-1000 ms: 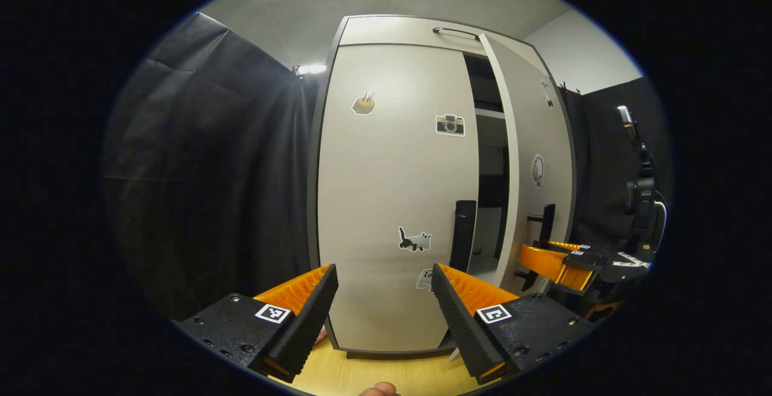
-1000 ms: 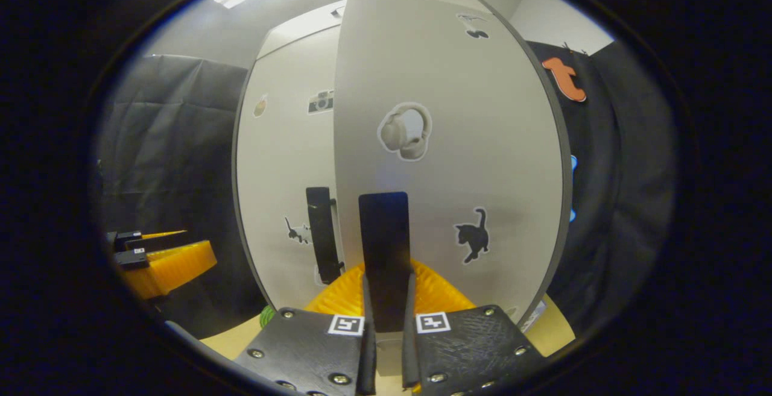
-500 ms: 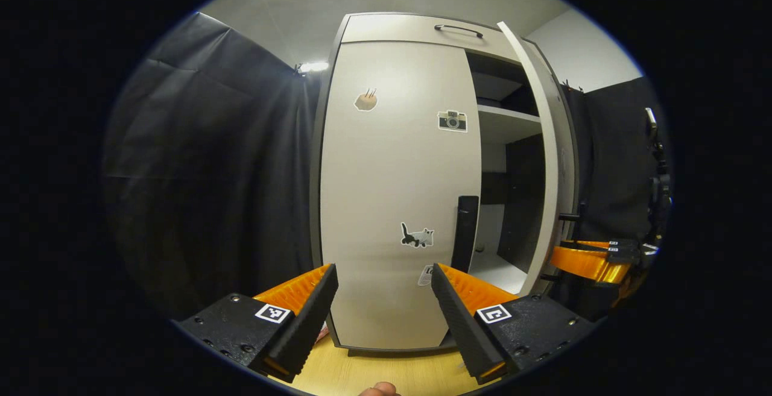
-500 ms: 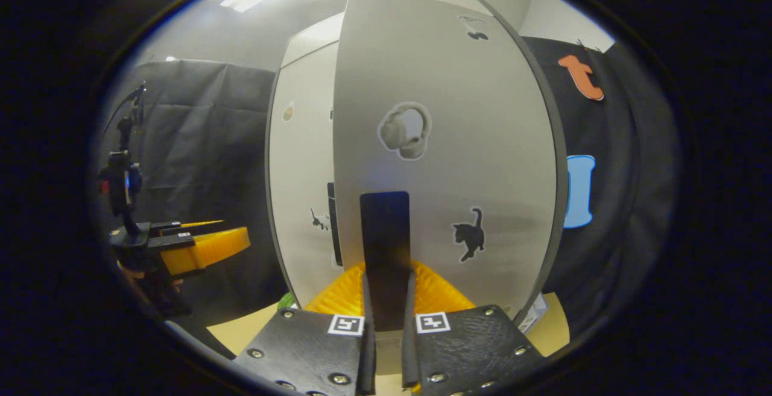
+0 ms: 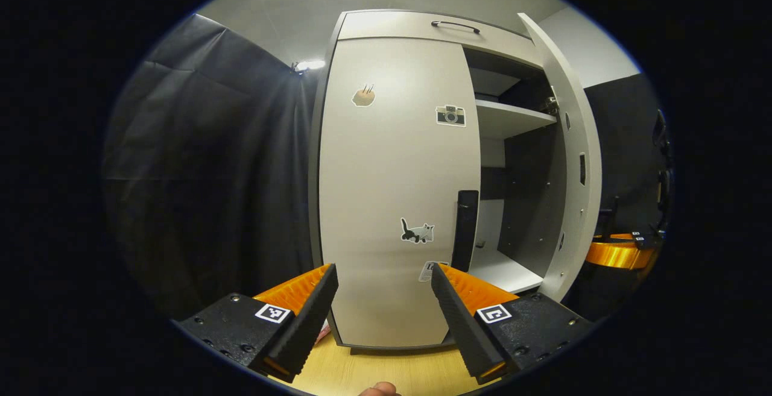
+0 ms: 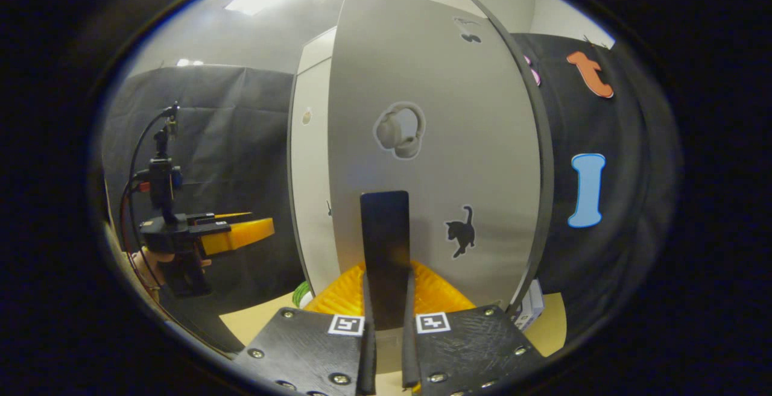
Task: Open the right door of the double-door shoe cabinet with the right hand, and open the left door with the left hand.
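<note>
The pale shoe cabinet stands ahead in the left gripper view. Its left door (image 5: 392, 191) is closed, with a black vertical handle (image 5: 465, 227) at its right edge. My left gripper (image 5: 383, 299) hangs open a little short of that door, touching nothing. The right door (image 5: 573, 161) stands swung wide, baring the shelves (image 5: 509, 119) inside. In the right gripper view my right gripper (image 6: 386, 317) is shut on the right door's black handle (image 6: 385, 245), with the door's face (image 6: 434, 143) close in front. The right gripper (image 5: 615, 254) peeks out past the open door's edge.
A drawer front with a metal pull (image 5: 455, 24) tops the cabinet. The cabinet stands on a wooden surface (image 5: 374, 372). Black cloth hangs on both sides. A small white box (image 6: 531, 308) lies by the open door's foot. A hand (image 6: 148, 260) holds the left gripper (image 6: 235, 236).
The right door has swung from slightly ajar to wide open, with the right gripper still on its handle. The left gripper has barely moved and stays open.
</note>
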A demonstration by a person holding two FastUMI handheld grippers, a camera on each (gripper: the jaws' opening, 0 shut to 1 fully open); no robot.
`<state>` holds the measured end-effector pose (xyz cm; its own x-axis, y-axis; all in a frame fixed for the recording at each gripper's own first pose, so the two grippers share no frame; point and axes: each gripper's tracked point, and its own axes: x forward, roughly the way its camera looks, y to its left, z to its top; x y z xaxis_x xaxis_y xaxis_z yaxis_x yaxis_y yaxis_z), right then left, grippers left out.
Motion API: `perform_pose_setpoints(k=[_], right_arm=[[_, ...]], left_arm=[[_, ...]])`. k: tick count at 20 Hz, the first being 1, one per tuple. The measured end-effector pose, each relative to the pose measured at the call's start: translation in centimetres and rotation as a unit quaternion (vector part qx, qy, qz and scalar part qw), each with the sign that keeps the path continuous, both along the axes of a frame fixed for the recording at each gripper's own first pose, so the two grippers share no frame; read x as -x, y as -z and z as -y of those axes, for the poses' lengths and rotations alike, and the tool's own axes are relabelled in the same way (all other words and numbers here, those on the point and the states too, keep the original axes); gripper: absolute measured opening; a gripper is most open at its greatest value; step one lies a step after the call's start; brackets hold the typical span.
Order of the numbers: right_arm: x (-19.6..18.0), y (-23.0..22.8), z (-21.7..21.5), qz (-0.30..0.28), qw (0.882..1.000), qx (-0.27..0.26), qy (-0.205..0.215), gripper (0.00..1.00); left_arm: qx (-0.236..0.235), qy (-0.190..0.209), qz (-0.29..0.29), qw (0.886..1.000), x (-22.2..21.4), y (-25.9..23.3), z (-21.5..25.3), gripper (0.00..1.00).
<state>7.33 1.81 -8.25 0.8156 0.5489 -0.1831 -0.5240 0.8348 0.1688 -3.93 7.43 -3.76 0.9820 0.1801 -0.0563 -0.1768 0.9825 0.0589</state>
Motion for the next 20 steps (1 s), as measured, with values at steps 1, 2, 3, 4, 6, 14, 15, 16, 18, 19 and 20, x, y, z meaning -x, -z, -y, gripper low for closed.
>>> perform_pose_setpoints(k=[1, 2, 3, 4, 6, 14, 15, 16, 18, 19, 20], right_arm=[[0.1, 0.0, 0.1, -0.001, 1.0, -0.001, -0.004, 0.17], [0.2, -0.1, 0.3, -0.002, 1.0, -0.003, -0.007, 0.17], [0.3, -0.1, 0.4, -0.003, 1.0, -0.004, -0.009, 0.17], [0.4, -0.2, 0.6, -0.004, 1.0, -0.005, -0.012, 0.17], [0.5, -0.2, 1.1, -0.006, 1.0, -0.004, -0.017, 0.17], [1.1, -0.3, 4.0, -0.016, 1.0, 0.002, -0.021, 0.17], [1.1, -0.3, 4.6, -0.019, 1.0, -0.002, -0.02, 0.17], [1.1, -0.4, 5.2, -0.023, 1.0, -0.006, -0.017, 0.17], [0.9, -0.5, 6.7, -0.025, 1.0, -0.008, -0.007, 0.17], [0.9, -0.4, 7.8, -0.023, 1.0, -0.003, 0.002, 0.16], [0.8, -0.5, 8.8, -0.021, 1.0, 0.004, 0.014, 0.16]], left_arm=[[0.0, 0.0, -0.001, 1.0, 0.1, 0.1, 0.0, 0.96], [0.0, 0.001, -0.002, 1.0, 0.2, 0.1, 0.0, 0.96], [-0.001, 0.002, -0.003, 1.0, 0.2, 0.2, 0.0, 0.96], [-0.003, 0.002, -0.004, 1.0, 0.4, 0.2, 0.0, 0.97], [-0.007, 0.001, -0.003, 1.0, 0.6, 0.2, -0.1, 0.96], [-0.005, -0.008, -0.005, 1.0, 1.6, 0.5, -0.2, 0.93], [-0.004, -0.008, -0.004, 1.0, 1.6, 0.6, -0.1, 0.96], [-0.002, -0.008, -0.004, 1.0, 1.6, 0.7, 0.1, 0.96], [0.003, -0.004, -0.007, 1.0, 1.7, 1.0, 0.6, 0.97], [0.004, -0.001, -0.008, 1.0, 1.6, 1.1, 0.9, 0.97], [0.004, 0.001, -0.009, 1.0, 1.6, 1.2, 1.2, 0.97]])
